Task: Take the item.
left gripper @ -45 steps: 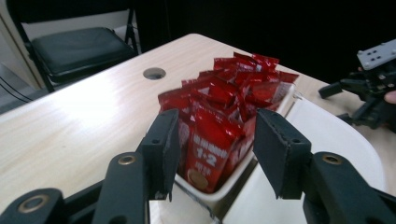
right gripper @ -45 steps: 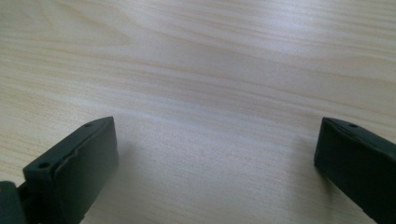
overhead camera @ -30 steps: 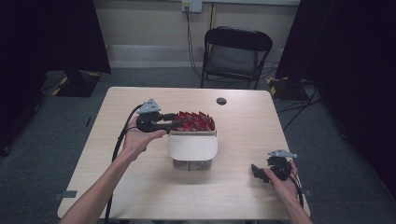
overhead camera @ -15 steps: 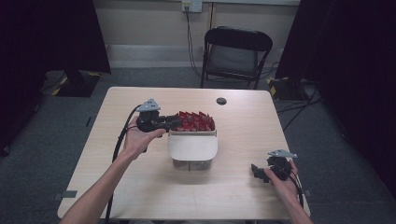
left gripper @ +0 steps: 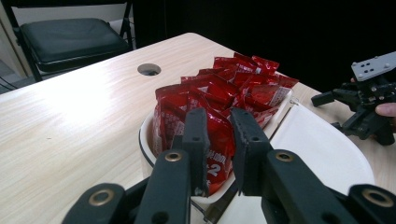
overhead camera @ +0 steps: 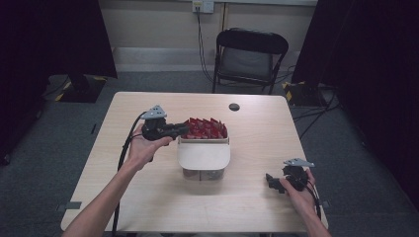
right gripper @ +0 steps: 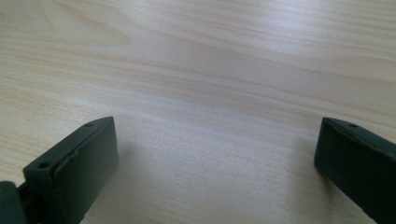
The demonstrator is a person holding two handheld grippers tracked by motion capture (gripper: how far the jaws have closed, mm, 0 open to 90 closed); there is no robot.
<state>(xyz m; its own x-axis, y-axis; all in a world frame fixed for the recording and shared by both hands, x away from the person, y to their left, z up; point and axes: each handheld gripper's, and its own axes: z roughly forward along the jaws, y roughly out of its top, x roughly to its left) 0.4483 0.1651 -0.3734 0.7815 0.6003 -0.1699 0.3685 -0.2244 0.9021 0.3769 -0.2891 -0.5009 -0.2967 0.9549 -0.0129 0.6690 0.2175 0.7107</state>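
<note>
Behind the pale wooden table point(overhead camera: 148, 197) stands a black folding chair point(overhead camera: 249, 57)

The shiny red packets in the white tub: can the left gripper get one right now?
Probably yes. The left gripper is already at the near end of the white tub, its jaws closing around a shiny red packet, and nothing is in the way.

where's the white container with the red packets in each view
High view: the white container sits mid-table, with the left gripper at its left rear corner.
Left gripper view: its rim lies low in the centre, red packets heaped above the jaws.
Right gripper view: bare table between wide-apart jaws.
Shared landmark: the red packets.
</note>
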